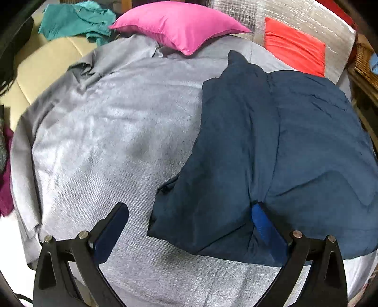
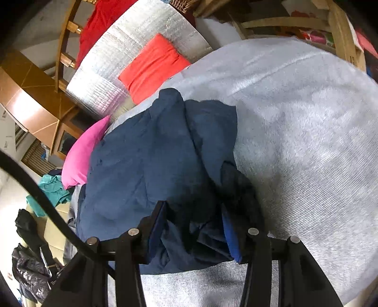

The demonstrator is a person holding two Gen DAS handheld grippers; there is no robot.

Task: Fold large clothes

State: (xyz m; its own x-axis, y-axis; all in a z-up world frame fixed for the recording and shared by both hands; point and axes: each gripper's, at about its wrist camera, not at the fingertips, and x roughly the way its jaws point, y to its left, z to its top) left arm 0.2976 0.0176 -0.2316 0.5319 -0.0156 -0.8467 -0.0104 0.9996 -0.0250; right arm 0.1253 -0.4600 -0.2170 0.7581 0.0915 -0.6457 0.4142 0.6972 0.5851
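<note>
Where navy garment (image 2: 151,160) bunches, right tool (image 2: 193,226) fingertips vanish.

Ahead and a bit left of the left gripper: a pink pillow (image 1: 179,28) on the far edge of the gray blanket (image 1: 106,132). Further left of that: a teal cloth (image 1: 75,20) in a heap on something cream colored (image 1: 45,66). Ahead and right: a red cushion (image 1: 294,47) against a shiny silver mat (image 1: 307,16). Ahead of the right gripper, up at the far left: a brown wooden cabinet (image 2: 30,104). Low at its left: a black bag (image 2: 28,271).
</note>
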